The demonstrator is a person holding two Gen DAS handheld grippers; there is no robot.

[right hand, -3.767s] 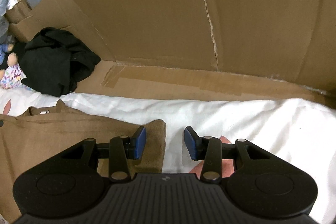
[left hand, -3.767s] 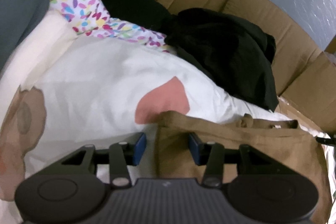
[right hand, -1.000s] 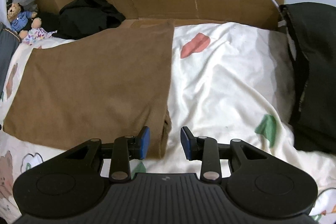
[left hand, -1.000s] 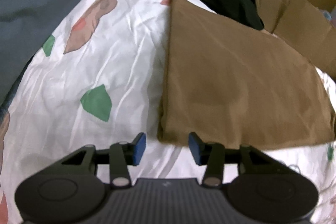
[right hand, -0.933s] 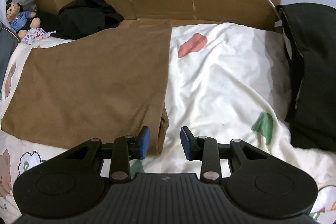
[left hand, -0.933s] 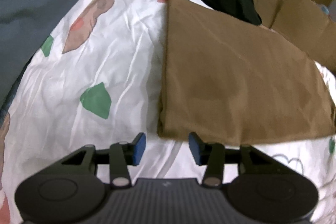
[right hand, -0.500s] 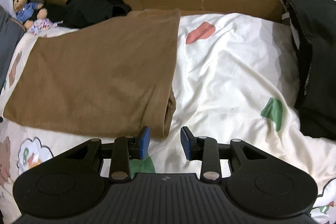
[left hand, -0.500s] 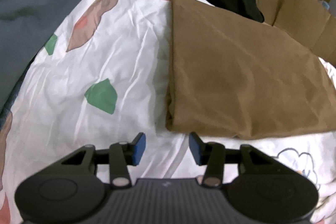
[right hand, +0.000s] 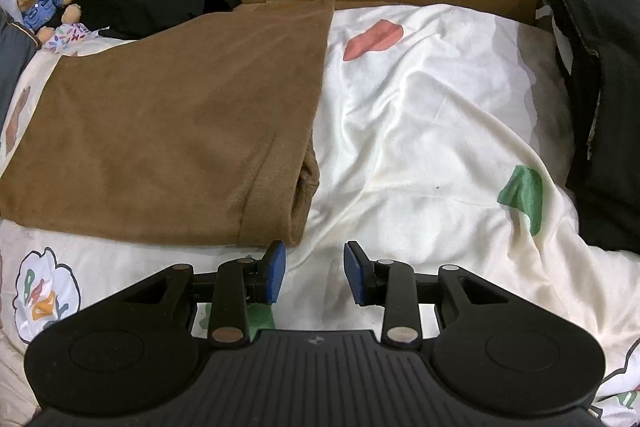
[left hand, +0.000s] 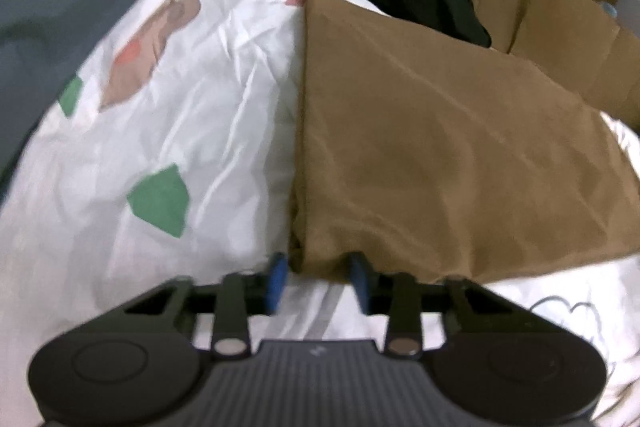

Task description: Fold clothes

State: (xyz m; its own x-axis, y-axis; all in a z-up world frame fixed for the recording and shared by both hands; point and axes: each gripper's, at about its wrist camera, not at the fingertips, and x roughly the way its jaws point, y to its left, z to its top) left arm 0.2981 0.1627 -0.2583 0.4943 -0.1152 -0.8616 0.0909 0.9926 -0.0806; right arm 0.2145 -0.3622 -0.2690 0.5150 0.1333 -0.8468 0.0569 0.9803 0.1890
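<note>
Left wrist view: the brown garment (left hand: 440, 147) lies flat on the white printed bedsheet (left hand: 180, 107), already folded into a broad panel. Its long axis runs from the near hem away toward the cardboard panels (left hand: 560, 39). The left gripper (left hand: 318, 277) has just been closing, and the garment's near left corner sits between its blue pads, which appear to pinch it. The cloth looks soft, light and limp, likely to sag if lifted by one corner only.

Right wrist view: the right gripper (right hand: 310, 273) stands parted and empty, just short of the garment's near right corner (right hand: 292, 227), where the stacked layers show. That thick corner is judged the sound place to grip.
</note>
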